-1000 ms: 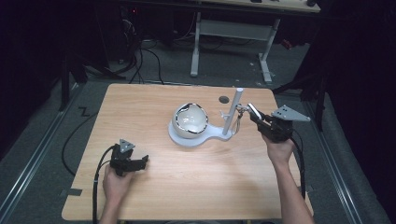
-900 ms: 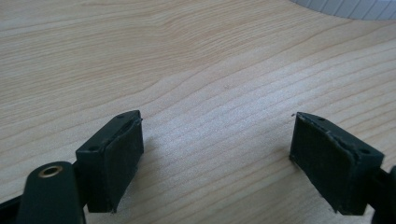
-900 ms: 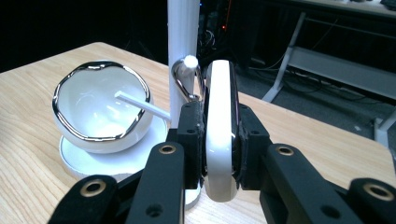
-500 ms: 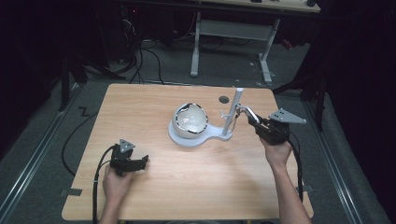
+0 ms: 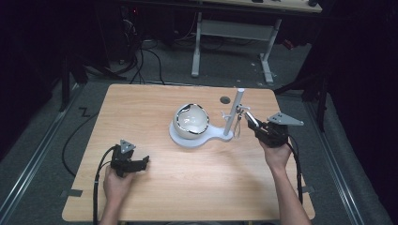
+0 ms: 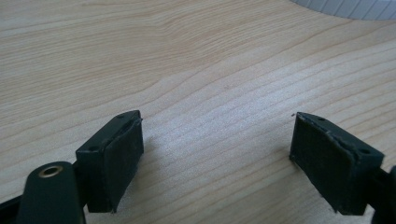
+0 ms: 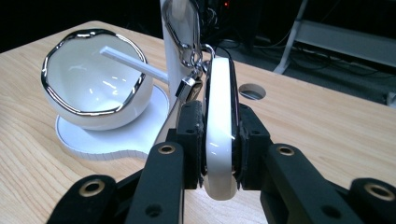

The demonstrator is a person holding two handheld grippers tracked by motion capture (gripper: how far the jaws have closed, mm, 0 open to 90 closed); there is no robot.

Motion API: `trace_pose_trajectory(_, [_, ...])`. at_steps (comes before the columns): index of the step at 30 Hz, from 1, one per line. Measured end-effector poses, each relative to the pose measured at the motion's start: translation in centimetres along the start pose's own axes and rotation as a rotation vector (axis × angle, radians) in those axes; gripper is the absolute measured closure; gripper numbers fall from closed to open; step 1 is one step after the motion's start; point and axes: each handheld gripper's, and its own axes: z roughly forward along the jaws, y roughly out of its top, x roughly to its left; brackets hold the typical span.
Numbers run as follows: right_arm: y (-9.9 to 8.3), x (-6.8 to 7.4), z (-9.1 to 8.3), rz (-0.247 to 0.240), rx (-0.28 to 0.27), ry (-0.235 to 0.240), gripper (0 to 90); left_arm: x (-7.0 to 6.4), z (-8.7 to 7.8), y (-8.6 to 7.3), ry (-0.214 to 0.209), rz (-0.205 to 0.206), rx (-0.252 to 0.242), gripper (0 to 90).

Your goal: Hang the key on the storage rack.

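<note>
Right gripper (image 7: 218,140) clamped on a white glossy fob (image 7: 219,121), pads pressed on both flat sides, fob upright on edge between them. Fob top joins a metal key ring (image 7: 187,37) with a small silver clasp (image 7: 187,86), ring hanging against the white post (image 7: 180,28) of the stand. In the high view the right gripper (image 5: 251,123) sits just right of the post (image 5: 233,112), above the table, hand (image 5: 277,154) behind it. Stand base (image 5: 213,137) white, flat, carries a white bowl with chrome rim (image 5: 191,120) left of the post; a thin white peg (image 7: 133,63) sticks out from the post over the bowl. Left gripper (image 6: 217,154) wide apart, nothing between the pads, low over bare wooden table (image 6: 187,56); in the high view it (image 5: 141,162) is at the table's near left, well apart from the stand.
</note>
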Motion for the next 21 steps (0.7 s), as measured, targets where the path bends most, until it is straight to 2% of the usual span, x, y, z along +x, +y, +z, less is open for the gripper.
trace_pose_trajectory(9, [-0.8, 0.1, 1.3, 0.010, 0.050, 0.003, 75.0, 0.0, 0.0, 0.0, 0.001, 0.001, 0.001, 17.7])
trace_pose_trajectory(21, [-1.2, 0.3, 2.6, 0.018, 0.081, 0.009, 74.2, 0.0, 0.0, 0.0, 0.000, 0.001, 0.000, 17.8])
